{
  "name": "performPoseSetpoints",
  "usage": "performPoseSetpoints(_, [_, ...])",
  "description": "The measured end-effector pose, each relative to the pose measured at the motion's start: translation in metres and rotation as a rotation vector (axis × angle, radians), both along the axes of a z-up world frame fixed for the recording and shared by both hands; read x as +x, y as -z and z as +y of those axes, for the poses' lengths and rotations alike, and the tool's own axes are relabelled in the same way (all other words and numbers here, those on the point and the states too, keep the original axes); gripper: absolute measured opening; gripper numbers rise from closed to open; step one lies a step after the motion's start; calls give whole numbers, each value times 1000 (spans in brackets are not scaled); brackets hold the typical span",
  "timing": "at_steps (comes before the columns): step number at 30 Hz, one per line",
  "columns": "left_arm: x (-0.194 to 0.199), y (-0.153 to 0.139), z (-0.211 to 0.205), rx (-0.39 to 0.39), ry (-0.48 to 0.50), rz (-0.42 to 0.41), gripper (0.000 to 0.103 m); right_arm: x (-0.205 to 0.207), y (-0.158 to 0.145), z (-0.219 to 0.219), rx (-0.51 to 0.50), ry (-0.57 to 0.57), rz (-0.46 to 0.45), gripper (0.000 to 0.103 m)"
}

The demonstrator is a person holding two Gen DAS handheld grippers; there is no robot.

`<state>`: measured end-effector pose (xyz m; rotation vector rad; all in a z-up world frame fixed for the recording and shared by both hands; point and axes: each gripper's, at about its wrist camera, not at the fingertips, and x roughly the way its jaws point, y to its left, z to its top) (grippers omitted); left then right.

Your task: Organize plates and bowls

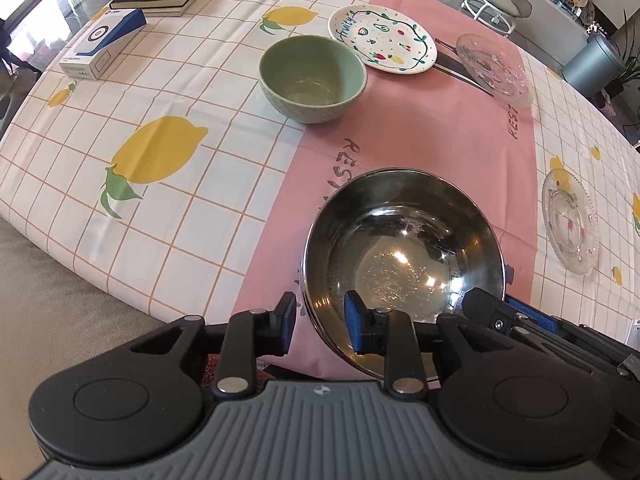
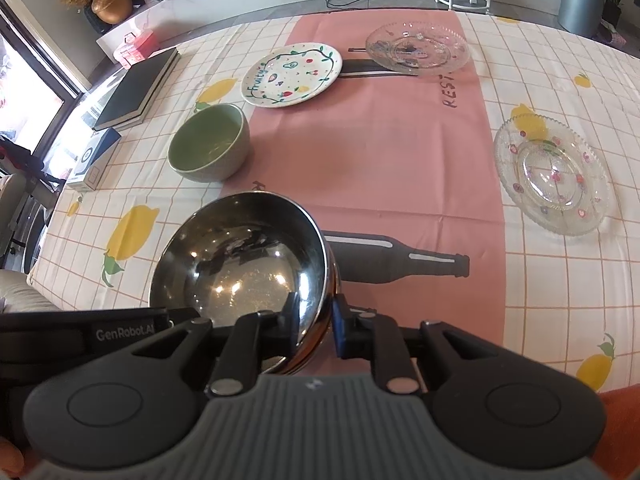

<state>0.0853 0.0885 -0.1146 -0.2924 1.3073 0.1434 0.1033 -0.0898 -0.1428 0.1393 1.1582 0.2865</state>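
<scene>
Left gripper (image 1: 320, 326) spread astride near rim of shiny round steel bowl (image 1: 404, 256), pads clear. Right gripper (image 2: 318, 322) likewise loose across bowl's right rim. Bowl sits on pink cloth strip (image 2: 400, 152). Beyond: green ceramic bowl (image 1: 312, 78), white fruit-painted plate (image 1: 382, 40), two clear glass plates (image 2: 552, 174).

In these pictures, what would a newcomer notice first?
The steel bowl near the table's front edge, on the pink strip, with both grippers straddling its rim: left gripper, right gripper. Behind it stand a green bowl and a painted fruit plate, with two glass plates to the right.
</scene>
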Motion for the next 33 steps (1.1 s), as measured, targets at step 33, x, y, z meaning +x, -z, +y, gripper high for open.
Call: performPoseSetpoints(33, [16, -83, 29, 151, 270, -474, 42, 29, -68, -2, -16, -107, -261, 44])
